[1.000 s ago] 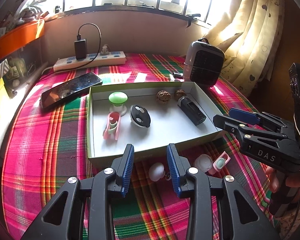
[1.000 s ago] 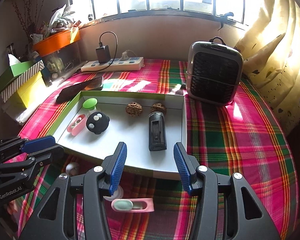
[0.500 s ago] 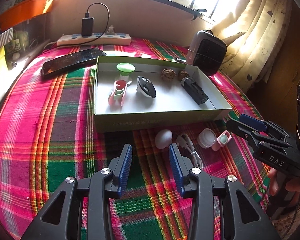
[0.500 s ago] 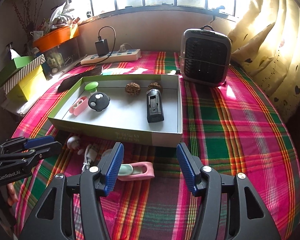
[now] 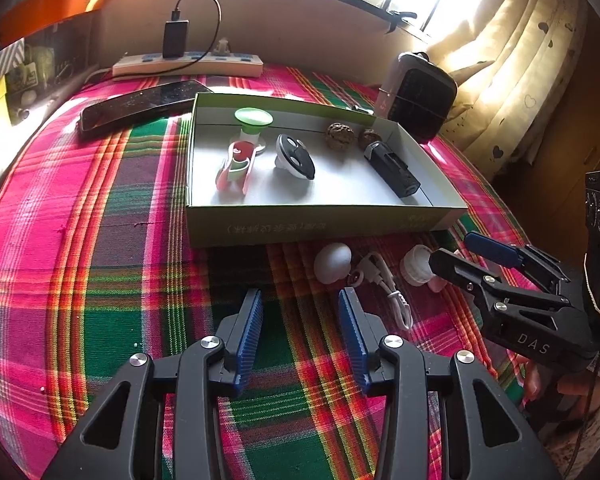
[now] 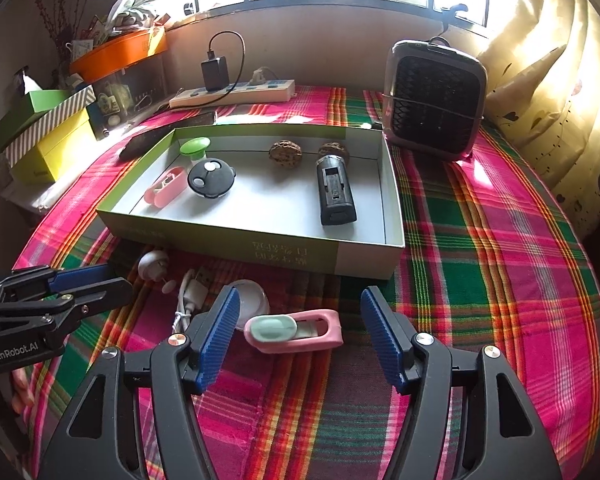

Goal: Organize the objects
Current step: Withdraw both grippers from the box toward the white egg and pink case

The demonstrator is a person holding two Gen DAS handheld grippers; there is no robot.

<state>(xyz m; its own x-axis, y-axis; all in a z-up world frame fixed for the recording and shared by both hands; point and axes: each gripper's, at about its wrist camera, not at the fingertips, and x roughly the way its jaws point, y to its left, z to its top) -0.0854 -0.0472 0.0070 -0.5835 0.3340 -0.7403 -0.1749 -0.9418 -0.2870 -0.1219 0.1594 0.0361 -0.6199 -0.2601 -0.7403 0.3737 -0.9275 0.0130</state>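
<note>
Both fingers spread, nothing held; right fingers [image 6: 296,332] widening around pink case [image 6: 296,330], box [image 6: 260,246] beyond.

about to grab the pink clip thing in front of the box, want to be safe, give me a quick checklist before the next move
1. Right hand-held gripper open wide enough: ok. Its jaws have just been opening and stand either side of the pink clip, pads not touching it.
2. Clip lying flat on the plaid cloth: ok.
3. Nothing crowding the clip: not ok, the white round cap sits close behind the gripper's left finger.
4. Left hand-held gripper clear of that grasp: ok, open and empty, near the white egg-shaped piece.
5. Free floor in the box: ok.
6. Clip's grip firmness: cannot tell.
</note>
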